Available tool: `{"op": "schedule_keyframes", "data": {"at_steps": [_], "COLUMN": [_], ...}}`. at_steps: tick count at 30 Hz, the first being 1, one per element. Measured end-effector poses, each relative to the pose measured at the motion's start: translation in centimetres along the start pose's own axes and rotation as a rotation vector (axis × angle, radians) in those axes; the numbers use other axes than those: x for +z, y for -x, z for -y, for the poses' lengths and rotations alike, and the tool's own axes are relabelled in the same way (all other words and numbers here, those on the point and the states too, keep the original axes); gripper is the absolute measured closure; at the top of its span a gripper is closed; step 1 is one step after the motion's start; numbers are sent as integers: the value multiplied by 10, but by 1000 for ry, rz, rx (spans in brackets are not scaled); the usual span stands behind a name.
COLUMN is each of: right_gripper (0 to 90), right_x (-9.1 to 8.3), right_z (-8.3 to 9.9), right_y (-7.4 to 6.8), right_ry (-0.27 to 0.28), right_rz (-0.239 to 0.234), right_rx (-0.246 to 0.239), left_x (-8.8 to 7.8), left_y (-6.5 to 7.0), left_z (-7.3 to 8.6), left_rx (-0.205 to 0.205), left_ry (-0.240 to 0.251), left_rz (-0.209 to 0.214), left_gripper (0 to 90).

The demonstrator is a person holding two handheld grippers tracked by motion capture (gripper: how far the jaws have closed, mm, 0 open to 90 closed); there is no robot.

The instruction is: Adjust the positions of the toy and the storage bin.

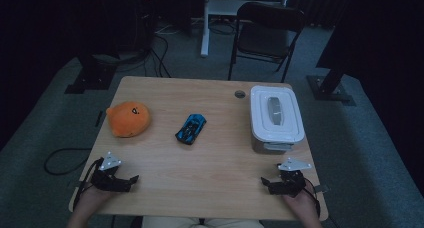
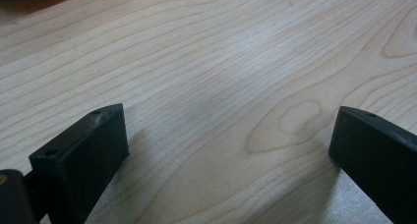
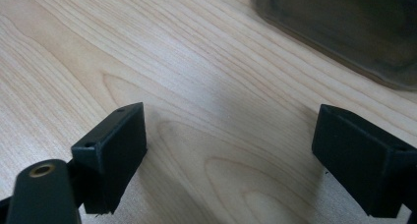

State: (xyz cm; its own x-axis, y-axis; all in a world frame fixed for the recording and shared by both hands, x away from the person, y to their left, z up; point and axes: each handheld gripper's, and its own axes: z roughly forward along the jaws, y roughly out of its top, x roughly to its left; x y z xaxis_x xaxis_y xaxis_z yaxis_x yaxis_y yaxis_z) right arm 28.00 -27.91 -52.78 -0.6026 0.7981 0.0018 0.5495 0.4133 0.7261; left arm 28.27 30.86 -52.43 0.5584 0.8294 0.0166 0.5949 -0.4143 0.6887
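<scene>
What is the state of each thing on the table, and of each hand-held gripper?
Left hand-held gripper: open, nothing between its jaws, low at the table's near edge.
Right hand-held gripper: open, holding nothing, low near the box.
White box: lid on, closed, standing flat.
Blue toy car: on its wheels, untouched, set at a slant.
Orange plush toy: resting on the table, untouched.
Table: bare wood between the grippers.

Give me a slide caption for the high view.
Two open claws rest near a toy car, an orange plush and a lidded box.
</scene>
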Motion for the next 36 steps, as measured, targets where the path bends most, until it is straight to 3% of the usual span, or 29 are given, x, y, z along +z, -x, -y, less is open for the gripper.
{"op": "schedule_keyframes", "data": {"at_steps": [9,16,18,19,21,24,33,36], "right_gripper": [125,125,125,125,125,125,125,126], "right_x": [0,0,0,0,0,0,0,0], "right_z": [0,0,0,0,0,0,0,0], "right_y": [0,0,0,0,0,0,0,0], "right_ry": [-1,-1,-1,-1,-1,-1,-1,-3], "right_rz": [0,0,0,0,0,0,0,0], "right_rx": [0,0,1,1,0,0,1,0], "left_x": [0,7,11,12,13,22,43,52], "left_y": [7,14,19,20,22,29,34,36], "left_z": [-3,-12,-18,-21,-25,-39,-64,-75], "left_rx": [-27,-15,0,-10,-9,25,39,35], "left_ry": [-19,-29,-19,-6,-2,-19,-27,-28], "left_rz": [-24,-11,3,30,39,36,81,116], "left_gripper": [22,22,22,22,22,22,22,22]}}
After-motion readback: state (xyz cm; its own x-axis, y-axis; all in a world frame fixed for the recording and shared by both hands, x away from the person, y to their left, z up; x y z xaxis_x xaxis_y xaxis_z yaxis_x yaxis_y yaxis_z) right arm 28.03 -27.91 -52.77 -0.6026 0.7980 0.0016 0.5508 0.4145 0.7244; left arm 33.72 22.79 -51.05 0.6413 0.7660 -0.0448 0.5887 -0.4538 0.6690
